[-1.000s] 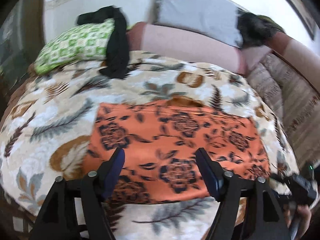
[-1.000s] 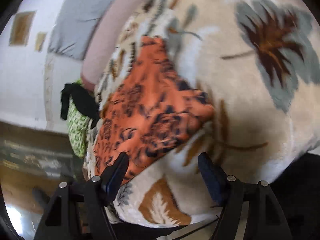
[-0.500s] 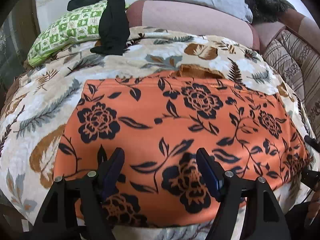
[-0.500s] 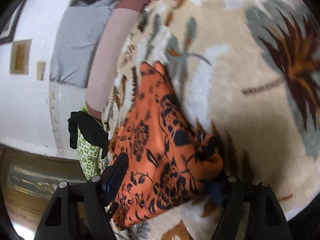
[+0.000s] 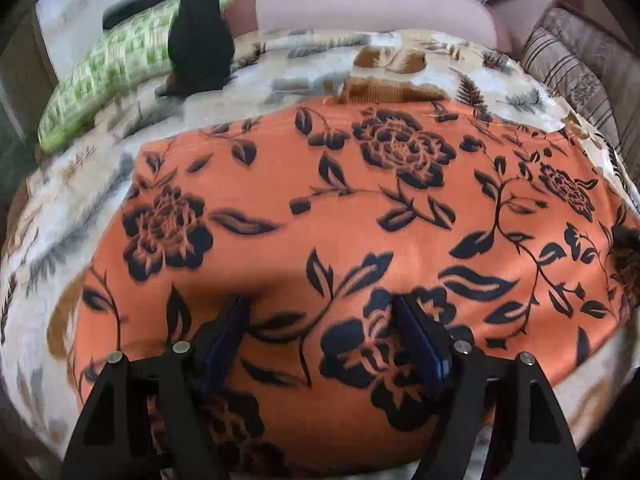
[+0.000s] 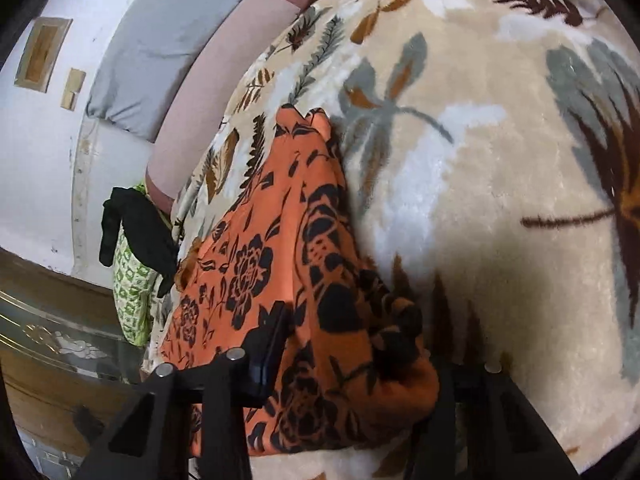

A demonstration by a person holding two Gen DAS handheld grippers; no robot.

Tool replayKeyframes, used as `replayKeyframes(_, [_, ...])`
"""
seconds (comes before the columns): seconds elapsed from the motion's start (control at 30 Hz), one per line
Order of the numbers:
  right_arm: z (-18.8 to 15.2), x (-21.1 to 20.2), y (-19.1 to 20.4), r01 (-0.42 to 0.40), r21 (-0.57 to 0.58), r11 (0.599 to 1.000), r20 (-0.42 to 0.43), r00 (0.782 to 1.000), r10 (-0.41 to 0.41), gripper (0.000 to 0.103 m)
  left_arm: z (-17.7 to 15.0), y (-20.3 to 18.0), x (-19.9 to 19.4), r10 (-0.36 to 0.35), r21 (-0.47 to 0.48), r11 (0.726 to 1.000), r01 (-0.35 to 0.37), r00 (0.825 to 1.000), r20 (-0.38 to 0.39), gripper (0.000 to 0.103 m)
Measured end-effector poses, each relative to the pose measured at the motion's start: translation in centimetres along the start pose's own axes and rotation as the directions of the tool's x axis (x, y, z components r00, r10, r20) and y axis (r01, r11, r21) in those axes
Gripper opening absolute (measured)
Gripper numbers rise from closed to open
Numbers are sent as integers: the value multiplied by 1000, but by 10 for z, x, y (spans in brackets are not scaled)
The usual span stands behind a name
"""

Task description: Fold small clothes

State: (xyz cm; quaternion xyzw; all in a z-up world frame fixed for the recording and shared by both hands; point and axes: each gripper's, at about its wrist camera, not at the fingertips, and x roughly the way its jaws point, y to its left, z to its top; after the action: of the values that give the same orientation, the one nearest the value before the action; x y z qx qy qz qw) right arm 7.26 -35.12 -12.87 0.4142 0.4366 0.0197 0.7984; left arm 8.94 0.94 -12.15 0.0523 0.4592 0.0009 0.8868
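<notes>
The orange floral garment (image 5: 360, 220) lies flat on the bed's leaf-print blanket (image 5: 80, 184), right under the left tool (image 5: 320, 320), whose jaws stand wide apart, pressing on cloth. The right tool (image 6: 352, 344) straddles the garment's bunched corner, spread wide; earlier it hung clear. Beyond lies a green pillow (image 5: 108, 76).

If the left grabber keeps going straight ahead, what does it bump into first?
Most likely the orange flowered cloth. The left gripper is open right over it, fingers spread, and the cloth fills the view ahead. Whether the fingers already touch it is hard to tell.
</notes>
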Motion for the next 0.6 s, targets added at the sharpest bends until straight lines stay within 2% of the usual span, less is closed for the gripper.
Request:
replayKeyframes(0.07, [3, 2, 9, -12, -28, 1000, -26, 1000, 11, 21, 2, 1, -2, -15, -12, 1000, 14, 1000, -11, 76])
replayKeyframes(0.1, [4, -2, 22, 1, -74, 997, -14, 1000, -2, 18, 5, 7, -3, -45, -38, 998, 44, 999, -28, 73])
replayKeyframes(0.13, [4, -7, 39, 7, -129, 992, 0, 1000, -7, 16, 6, 13, -4, -66, -57, 996, 64, 997, -34, 66])
replayKeyframes(0.2, [2, -19, 72, 11, -223, 975, 23, 1000, -6, 15, 9, 32, -19, -106, -134, 986, 103, 994, -13, 59])
replayKeyframes(0.27, [-7, -30, 121, 11, -349, 937, 49, 999, 6, 14, 7, 56, -41, -96, -212, 972, 104, 994, 49, 59])
replayKeyframes(0.33, [-21, -35, 163, 11, -445, 896, 65, 998, 20, 14, -2, 89, -67, -61, -303, 948, 95, 991, 122, 59])
replayKeyframes(0.37, [-35, -36, 196, -2, -512, 859, 66, 997, 41, 14, -7, 106, -79, -36, -350, 933, 87, 988, 148, 59])
replayKeyframes(0.43, [-58, -31, 234, -30, -578, 816, 48, 996, 71, 14, -23, 142, -96, 11, -433, 899, 71, 983, 185, 59])
replayKeyframes(0.53, [-111, -3, 291, -60, -684, 727, -12, 997, 72, 14, -47, 186, -102, 73, -540, 841, 33, 982, 174, 60])
replayKeyframes(0.6, [-144, 30, 311, -77, -712, 698, -68, 997, 40, 14, -60, 206, -89, 86, -580, 814, 5, 988, 129, 60])
